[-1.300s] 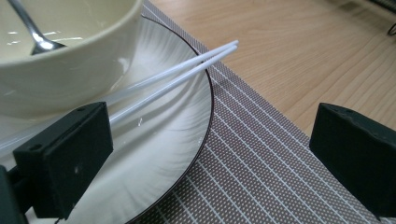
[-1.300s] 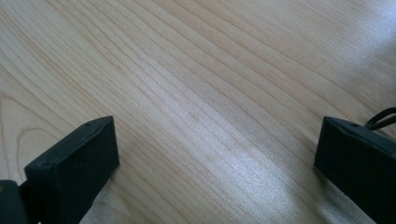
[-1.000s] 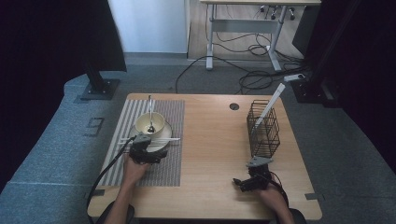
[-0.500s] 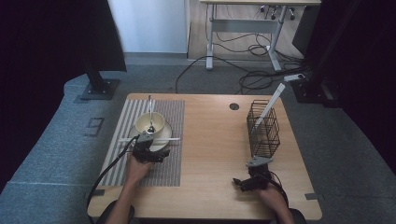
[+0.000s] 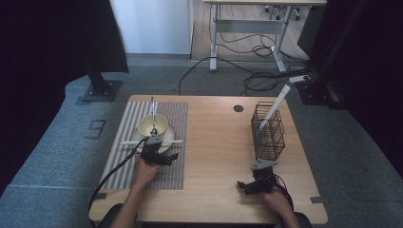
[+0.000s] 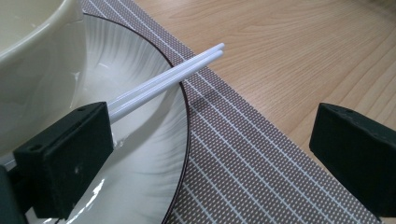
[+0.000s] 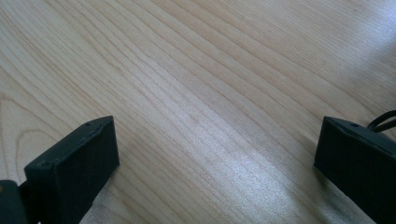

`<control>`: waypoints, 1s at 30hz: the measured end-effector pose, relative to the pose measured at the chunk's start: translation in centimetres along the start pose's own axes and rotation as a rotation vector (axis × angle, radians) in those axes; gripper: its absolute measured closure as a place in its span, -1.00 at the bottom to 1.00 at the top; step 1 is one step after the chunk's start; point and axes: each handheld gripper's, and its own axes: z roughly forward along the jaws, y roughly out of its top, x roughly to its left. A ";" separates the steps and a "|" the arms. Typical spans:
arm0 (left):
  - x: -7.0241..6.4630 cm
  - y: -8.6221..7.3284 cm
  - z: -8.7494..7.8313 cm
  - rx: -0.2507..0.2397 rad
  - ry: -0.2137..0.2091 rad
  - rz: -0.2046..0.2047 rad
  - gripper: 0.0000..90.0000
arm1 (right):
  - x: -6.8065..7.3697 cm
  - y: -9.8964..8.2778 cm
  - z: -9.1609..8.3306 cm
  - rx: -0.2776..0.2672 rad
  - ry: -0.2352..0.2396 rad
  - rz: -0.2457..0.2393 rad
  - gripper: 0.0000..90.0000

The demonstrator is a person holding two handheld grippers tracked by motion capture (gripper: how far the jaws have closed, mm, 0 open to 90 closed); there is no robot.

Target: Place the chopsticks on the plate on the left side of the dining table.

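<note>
White plastic chopsticks (image 6: 173, 78) lie across the ribbed white plate (image 6: 154, 154), just beside your left gripper's (image 6: 205, 154) spread fingers (image 6: 65, 158).

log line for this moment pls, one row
left tool: open, beside chopsticks lying on plate | right tool: open, over bare table | basket: upright, apart

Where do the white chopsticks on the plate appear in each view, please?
High view: the white chopsticks lie crosswise over the plate, in front of the bowl, left of centre.
Left gripper view: they run from the left jaw up toward the centre, over the plate rim.
Right gripper view: bare wooden table between the jaws, no chopsticks.
Shared landmark: the striped placemat under the plate.
</note>
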 end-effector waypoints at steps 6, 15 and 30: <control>-0.1 0.1 0.3 0.006 -0.002 0.008 -1.00 | 0.0 0.0 0.0 0.000 0.000 0.000 -1.00; -0.1 0.2 -0.4 -0.007 0.012 0.012 -1.00 | 0.0 0.0 0.0 0.000 0.000 0.000 -1.00; 1.1 -0.8 -3.5 -0.021 0.092 -0.013 -1.00 | 0.0 0.0 0.0 0.000 0.000 0.000 -1.00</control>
